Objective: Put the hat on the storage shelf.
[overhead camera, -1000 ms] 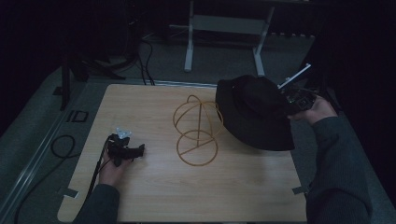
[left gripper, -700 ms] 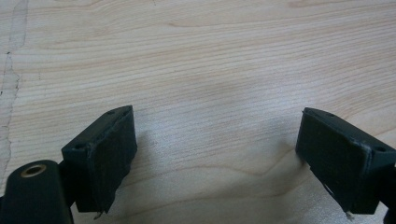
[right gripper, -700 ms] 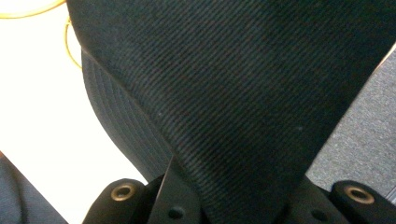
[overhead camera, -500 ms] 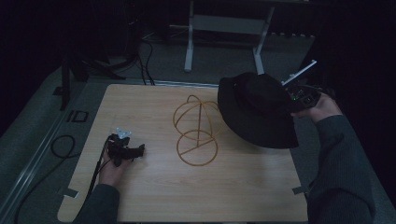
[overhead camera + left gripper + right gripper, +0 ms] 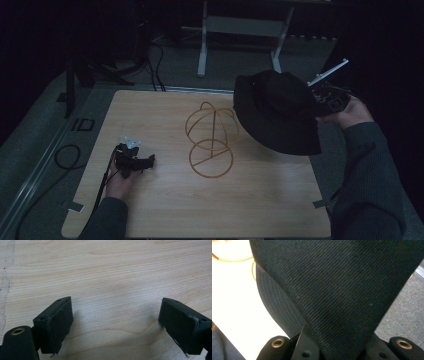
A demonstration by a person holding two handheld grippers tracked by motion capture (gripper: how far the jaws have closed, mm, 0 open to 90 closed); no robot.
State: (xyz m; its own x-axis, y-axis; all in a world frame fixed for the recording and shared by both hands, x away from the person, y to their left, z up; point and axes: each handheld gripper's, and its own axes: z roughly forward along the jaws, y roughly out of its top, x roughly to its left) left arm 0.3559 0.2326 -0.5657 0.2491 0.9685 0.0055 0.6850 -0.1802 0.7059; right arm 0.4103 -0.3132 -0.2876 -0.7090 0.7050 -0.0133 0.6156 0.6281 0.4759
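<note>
A black wide-brimmed hat [image 5: 277, 110] hangs in the air over the right side of the wooden table [image 5: 165, 210], carried by the right gripper [image 5: 327, 100] at the table's far right edge. In the right gripper view the jaws are closed on a fold of the brim, with the ribbed cloth [image 5: 332, 290] rising straight out from between them. The hat tilts, its crown toward the far side and its brim drooping toward the near right.

Just left of it, near the middle of the table, stands a wire hat stand [image 5: 210, 140]: a round base ring with domed hoops above. The hat's brim overlaps the stand's right hoop in the high view, though whether they touch is hard to judge in this dim light.

The hat looks light and soft. The brim sags under its own weight, so it will flop and swing rather than keep its shape, and the woven cloth should give the pads good friction. The brim edge is the natural place to pinch; a second hold on the opposite brim would probably keep the crown level for lowering over the hoops.

The left gripper [image 5: 134, 161] rests low at the near left of the table, its jaws spread wide and empty, with bare wood between them.
</note>
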